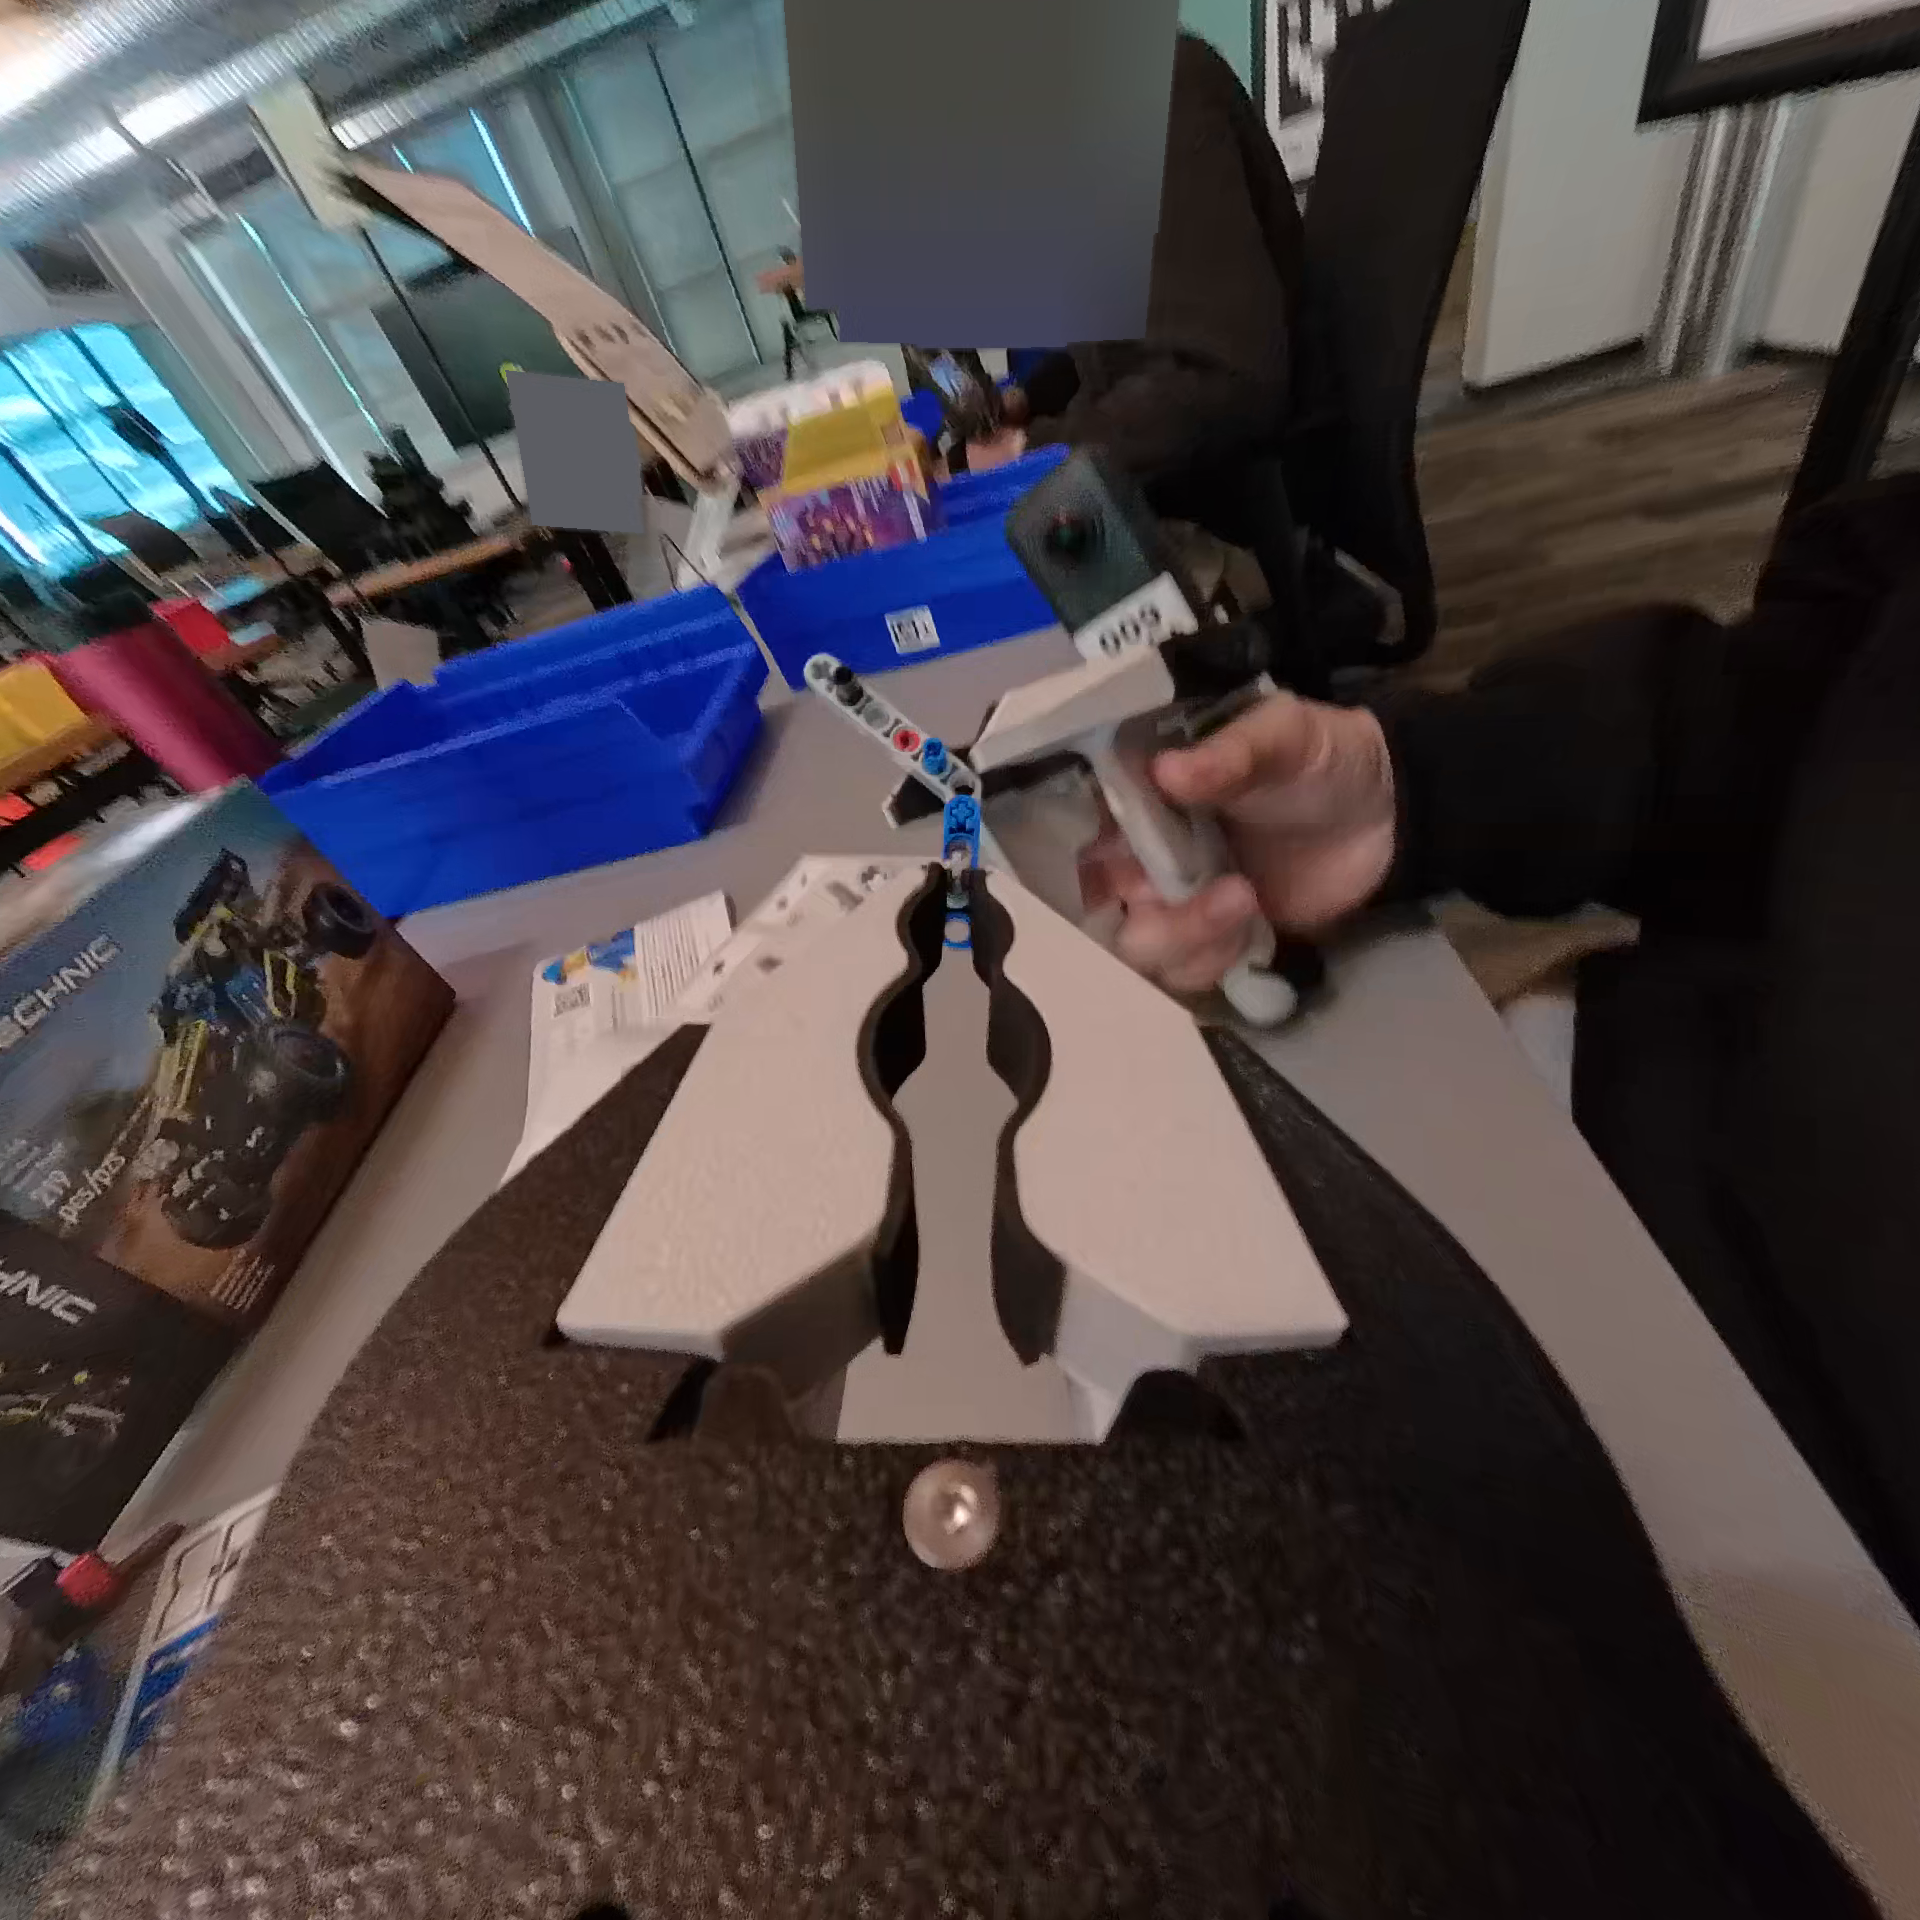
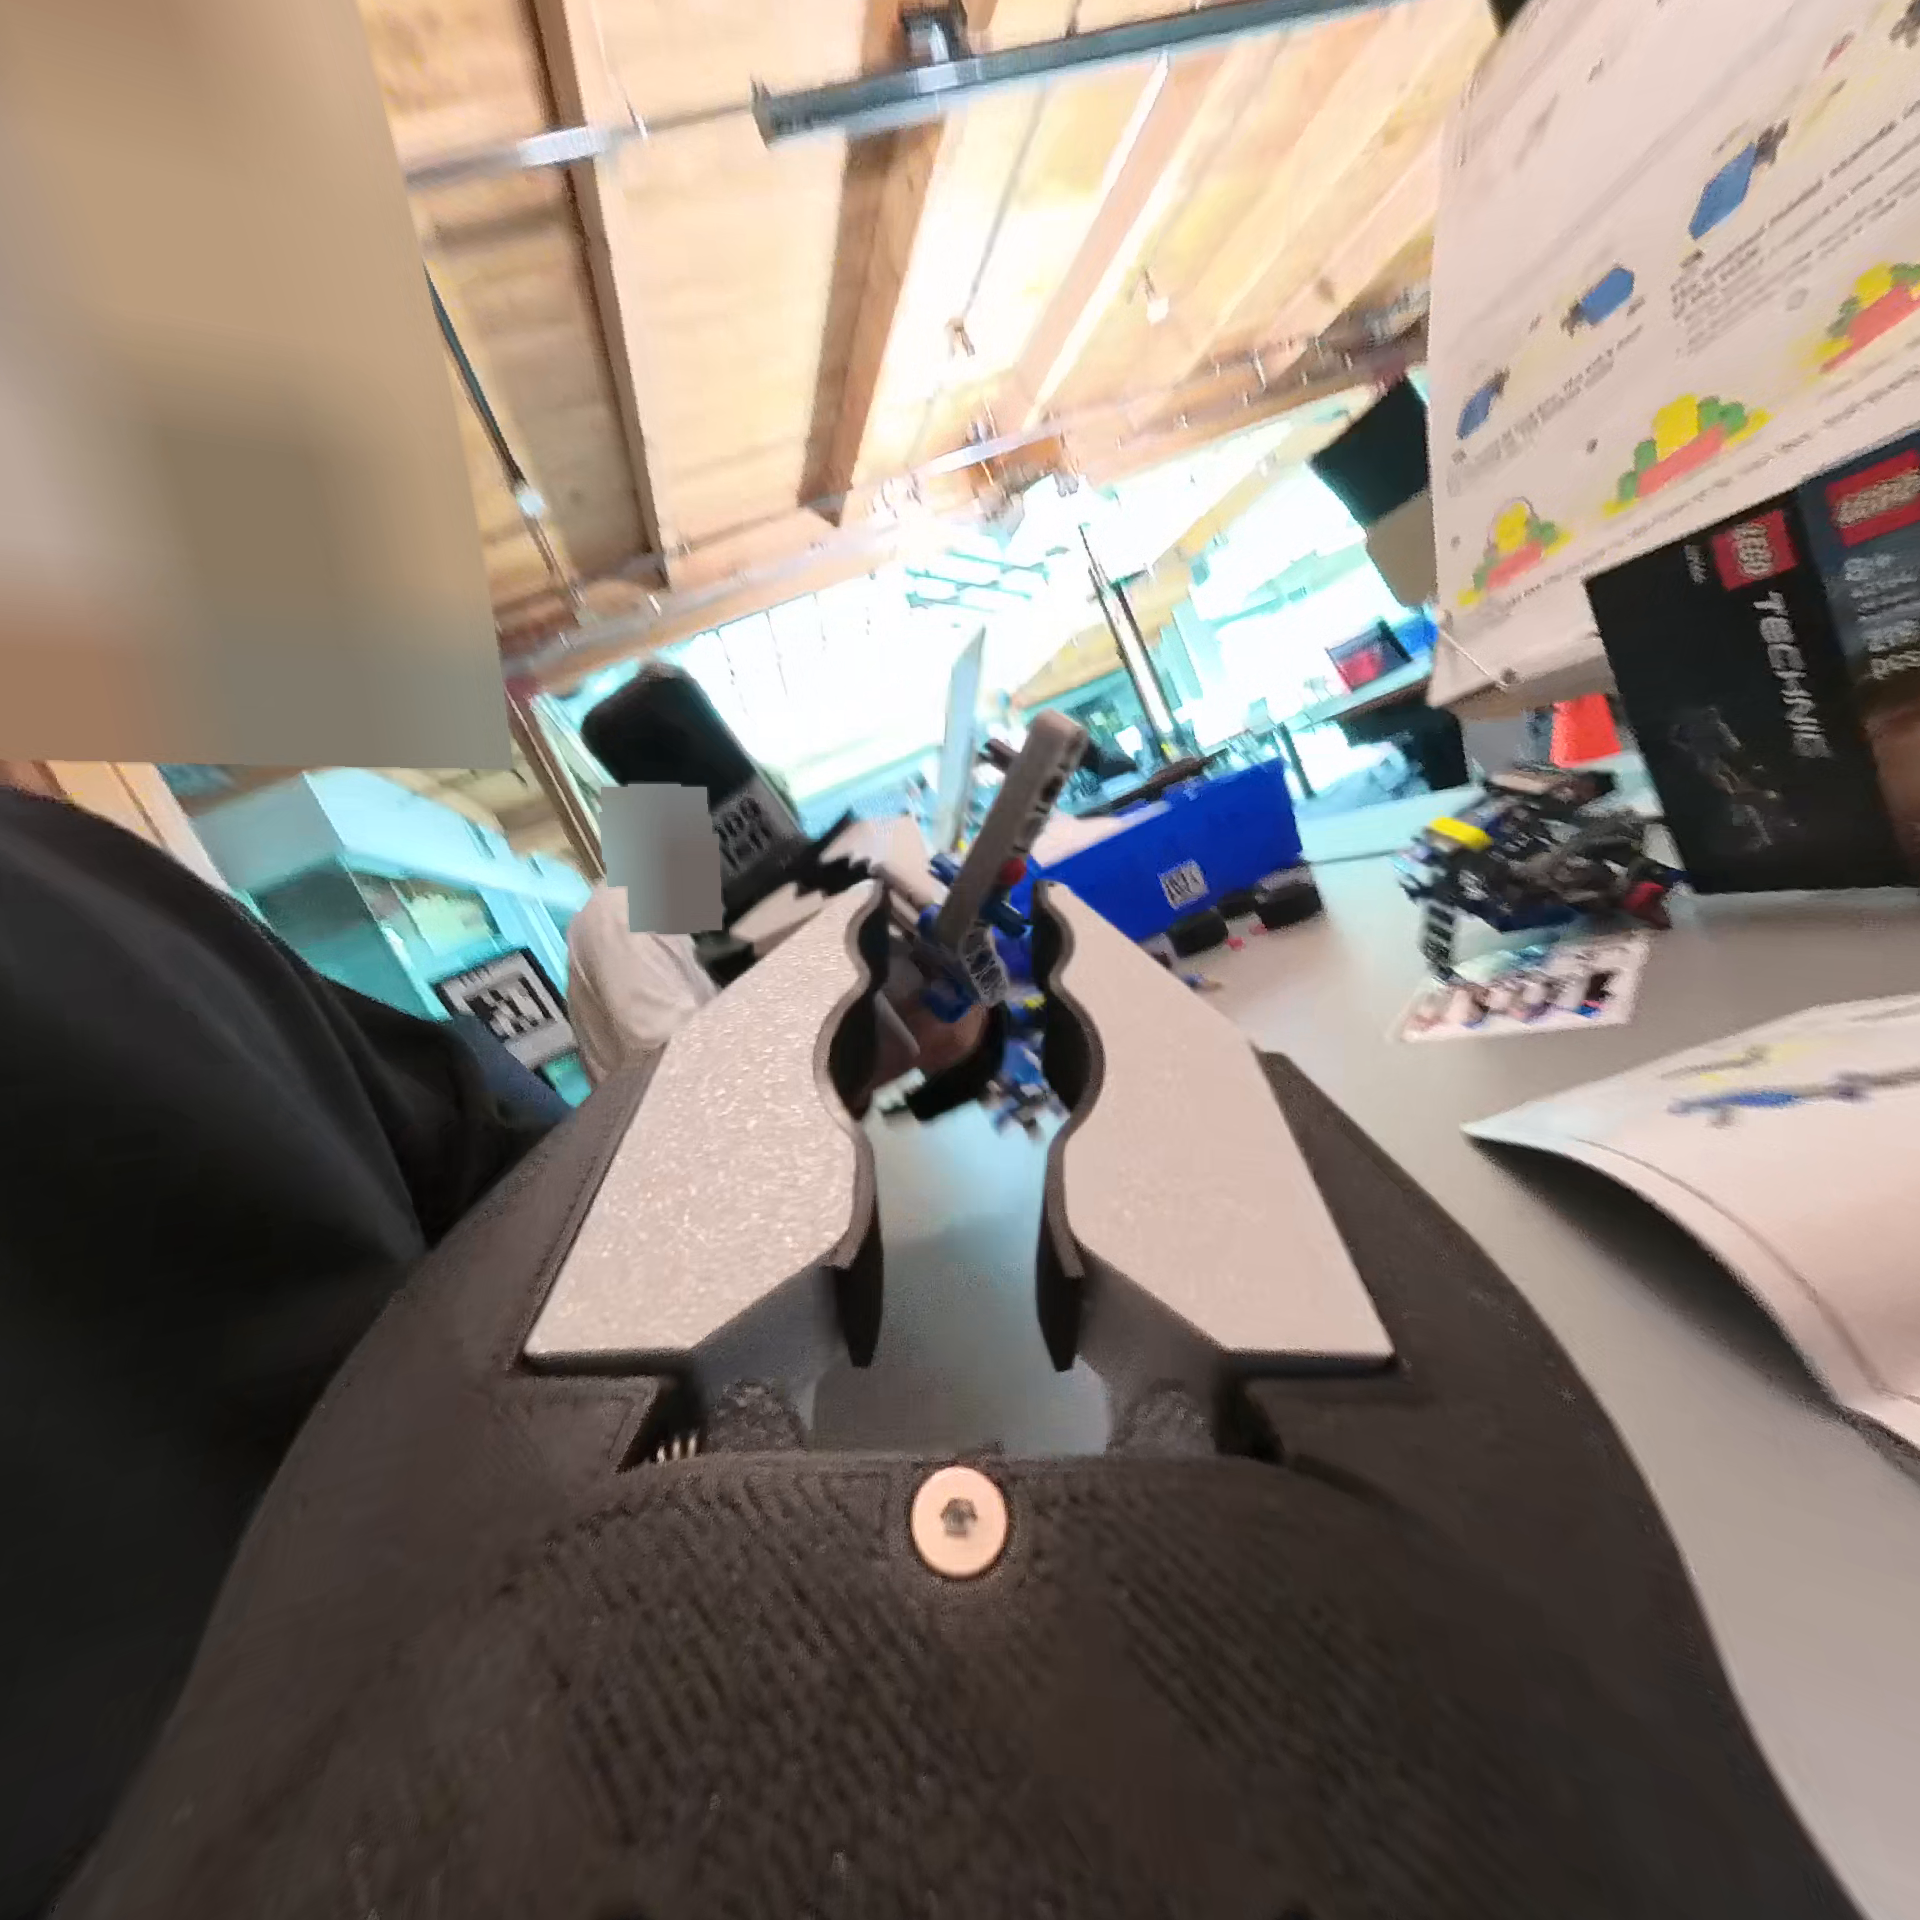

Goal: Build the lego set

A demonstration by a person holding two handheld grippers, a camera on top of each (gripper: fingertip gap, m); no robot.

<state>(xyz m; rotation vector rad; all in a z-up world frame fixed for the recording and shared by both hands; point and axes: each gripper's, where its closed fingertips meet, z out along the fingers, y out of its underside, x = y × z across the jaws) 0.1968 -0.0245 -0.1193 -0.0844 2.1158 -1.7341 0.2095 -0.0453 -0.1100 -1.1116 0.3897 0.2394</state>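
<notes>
The blue link (image 1: 961, 831) is clamped by the left gripper (image 1: 958, 883); the right gripper (image 2: 961, 935) pinches the grey beam (image 2: 1013, 831) beside printed boxes (image 1: 197, 1039).

Dark cardboard set box w/ truck photo (image 1: 208, 1039) carrying white brand lettering, piece count. White tag (image 1: 1132, 629) on cam showing digits. Blue plastic bin (image 1: 883, 592) wearing white sticker. White paper poster w/ brick drawings (image 2: 1662, 260) bearing blurred print, unreadable.

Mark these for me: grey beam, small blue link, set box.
grey beam (image 1: 891, 727): left wrist view, mid-length, by the red pin.
small blue link (image 1: 961, 826): left wrist view, upper half, above the left tool's tips.
set box (image 1: 197, 1039): left wrist view, front face, on the printed vehicle.
</notes>
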